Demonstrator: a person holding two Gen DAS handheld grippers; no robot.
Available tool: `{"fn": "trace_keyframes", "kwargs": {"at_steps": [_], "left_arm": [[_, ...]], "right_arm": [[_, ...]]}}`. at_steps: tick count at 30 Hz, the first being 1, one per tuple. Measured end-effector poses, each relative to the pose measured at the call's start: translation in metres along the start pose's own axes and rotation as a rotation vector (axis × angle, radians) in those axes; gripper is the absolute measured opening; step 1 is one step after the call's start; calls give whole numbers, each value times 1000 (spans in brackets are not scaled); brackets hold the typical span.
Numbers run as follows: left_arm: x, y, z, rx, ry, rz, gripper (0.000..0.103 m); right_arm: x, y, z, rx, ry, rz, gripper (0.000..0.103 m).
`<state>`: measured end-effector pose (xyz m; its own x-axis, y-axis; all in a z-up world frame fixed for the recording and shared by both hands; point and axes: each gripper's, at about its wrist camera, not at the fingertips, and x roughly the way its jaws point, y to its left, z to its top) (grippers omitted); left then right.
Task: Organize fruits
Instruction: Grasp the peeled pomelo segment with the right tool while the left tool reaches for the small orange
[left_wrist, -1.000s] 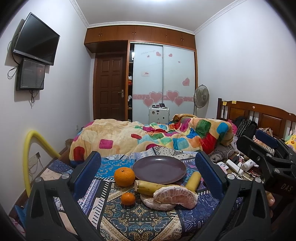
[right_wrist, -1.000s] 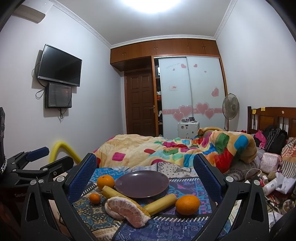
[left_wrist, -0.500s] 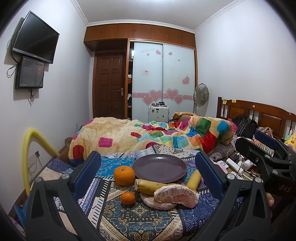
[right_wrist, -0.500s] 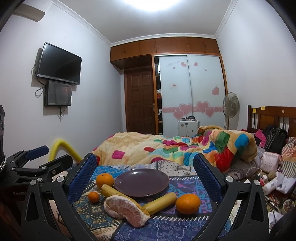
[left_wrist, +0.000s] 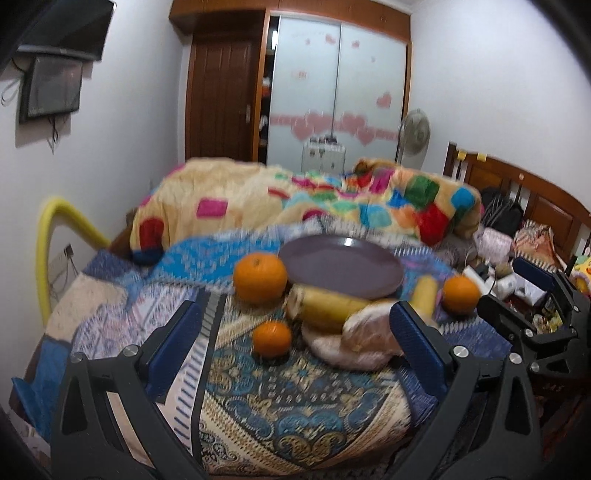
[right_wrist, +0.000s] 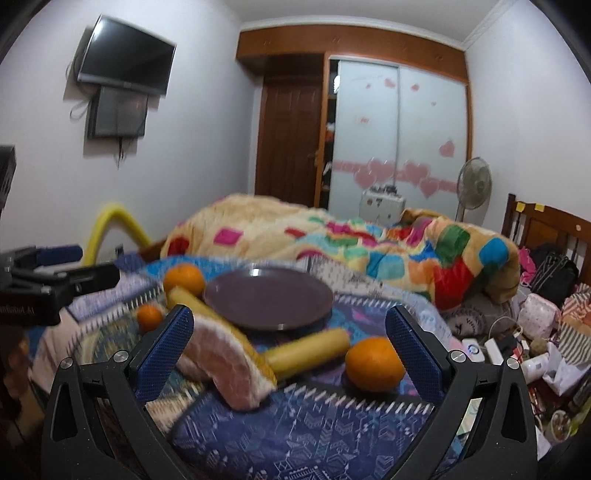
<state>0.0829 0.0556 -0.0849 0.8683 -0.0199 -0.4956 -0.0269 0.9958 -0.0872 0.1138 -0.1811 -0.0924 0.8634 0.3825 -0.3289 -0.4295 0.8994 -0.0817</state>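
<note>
A purple plate (left_wrist: 341, 267) (right_wrist: 269, 299) lies on a patterned cloth over the bed. Around it lie a big orange (left_wrist: 259, 275) (right_wrist: 183, 278), a small orange (left_wrist: 271, 338) (right_wrist: 149, 317), a third orange (left_wrist: 460, 294) (right_wrist: 373, 363), two bananas (left_wrist: 325, 308) (right_wrist: 306, 354) and a peeled pomelo segment (left_wrist: 364, 334) (right_wrist: 225, 360). My left gripper (left_wrist: 295, 347) is open and empty, above the small orange. My right gripper (right_wrist: 288, 350) is open and empty, with the pomelo and a banana between its fingers' line of sight. Each gripper shows in the other's view: right (left_wrist: 532, 310), left (right_wrist: 48, 280).
A colourful quilt (left_wrist: 303, 199) is heaped behind the plate. A yellow tube (left_wrist: 55, 240) curves at the left wall. Cluttered small items (right_wrist: 524, 347) and a wooden headboard (right_wrist: 546, 229) are at the right. The cloth's front edge drops off close to me.
Both grippers have moved forward and down toward the fruit, which looks larger and closer. The views are blurred by motion. Both grippers stay open.
</note>
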Motion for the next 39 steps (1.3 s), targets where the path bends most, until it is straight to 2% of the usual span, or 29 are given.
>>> {"fn": "trace_keyframes", "kwargs": {"at_steps": [9, 14, 23, 28, 32, 36, 39], "left_arm": [[32, 18, -23, -2, 155, 12, 86], [43, 30, -31, 0, 211, 11, 77], [51, 38, -35, 27, 244, 20, 76], [57, 34, -32, 49, 243, 16, 75], [61, 29, -31, 62, 246, 9, 75], [67, 25, -29, 70, 249, 4, 75], [69, 20, -26, 76, 246, 1, 74]], "right_arm": [[34, 8, -18, -17, 165, 138, 83], [51, 10, -17, -33, 223, 199, 83], [77, 15, -13, -77, 294, 274, 83], [84, 22, -13, -118, 326, 325, 62], [85, 22, -11, -119, 338, 356, 57], [81, 14, -9, -88, 333, 382, 40], [79, 11, -7, -72, 332, 390, 35]]}}
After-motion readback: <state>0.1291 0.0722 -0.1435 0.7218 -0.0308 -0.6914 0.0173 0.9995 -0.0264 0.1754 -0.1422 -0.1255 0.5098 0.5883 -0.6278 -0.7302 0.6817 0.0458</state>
